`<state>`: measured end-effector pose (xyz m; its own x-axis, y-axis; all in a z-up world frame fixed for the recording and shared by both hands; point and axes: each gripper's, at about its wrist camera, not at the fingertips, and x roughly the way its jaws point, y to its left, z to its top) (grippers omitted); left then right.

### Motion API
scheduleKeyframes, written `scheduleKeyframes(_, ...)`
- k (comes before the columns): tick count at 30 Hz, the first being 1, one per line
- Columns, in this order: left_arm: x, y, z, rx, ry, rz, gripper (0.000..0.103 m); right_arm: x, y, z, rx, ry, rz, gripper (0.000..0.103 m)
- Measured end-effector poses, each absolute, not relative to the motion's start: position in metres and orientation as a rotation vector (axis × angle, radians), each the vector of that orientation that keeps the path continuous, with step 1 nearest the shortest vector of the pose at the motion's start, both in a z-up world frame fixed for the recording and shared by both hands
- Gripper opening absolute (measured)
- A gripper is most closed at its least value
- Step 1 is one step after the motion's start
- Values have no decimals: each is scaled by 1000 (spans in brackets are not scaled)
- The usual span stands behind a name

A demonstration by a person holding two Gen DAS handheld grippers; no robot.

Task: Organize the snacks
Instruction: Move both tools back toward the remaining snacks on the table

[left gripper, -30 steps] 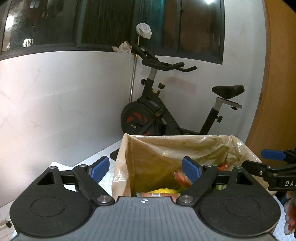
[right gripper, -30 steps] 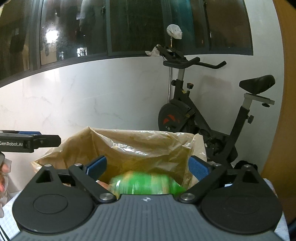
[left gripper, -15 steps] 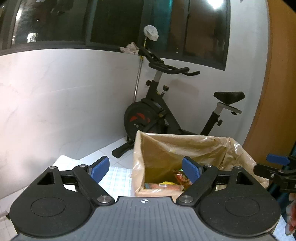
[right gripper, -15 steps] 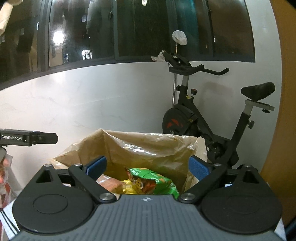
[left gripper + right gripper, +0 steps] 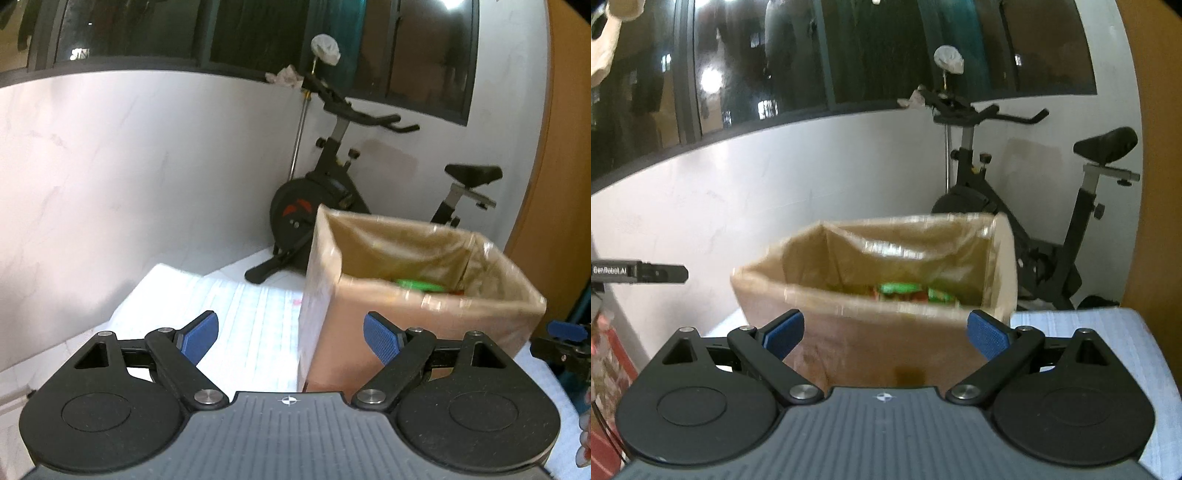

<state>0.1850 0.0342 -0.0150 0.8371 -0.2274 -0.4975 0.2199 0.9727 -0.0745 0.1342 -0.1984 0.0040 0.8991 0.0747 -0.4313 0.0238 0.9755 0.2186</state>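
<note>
A brown cardboard box (image 5: 391, 317) lined with a clear plastic bag stands on the white cloth-covered table (image 5: 255, 317). Green and red snack packets (image 5: 908, 291) lie inside it; in the left wrist view only a green packet (image 5: 419, 285) shows over the rim. My left gripper (image 5: 291, 338) is open and empty, short of the box's near left corner. My right gripper (image 5: 886, 332) is also open and empty, in front of the box's near wall (image 5: 882, 347). Each gripper's black tip shows at the edge of the other's view.
A black exercise bike (image 5: 332, 192) stands on the floor behind the table by the white wall under dark windows. An orange-brown wooden panel (image 5: 1156, 184) rises at the right. A red patterned item (image 5: 605, 365) sits at the left edge of the right wrist view.
Both grippers have drawn back from over the box; it now sits farther ahead with its outer walls showing. A green packet that was blurred under the right gripper now lies inside.
</note>
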Motion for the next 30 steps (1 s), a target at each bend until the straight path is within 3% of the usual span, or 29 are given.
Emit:
scheduleKeyframes(15, 144, 42, -85, -76, 672, -239, 88, 75, -151, -92, 243, 695, 99, 97)
scheduleKeyframes(30, 126, 50, -113, -110, 741, -227, 88, 72, -137, -123, 289, 779, 194, 97)
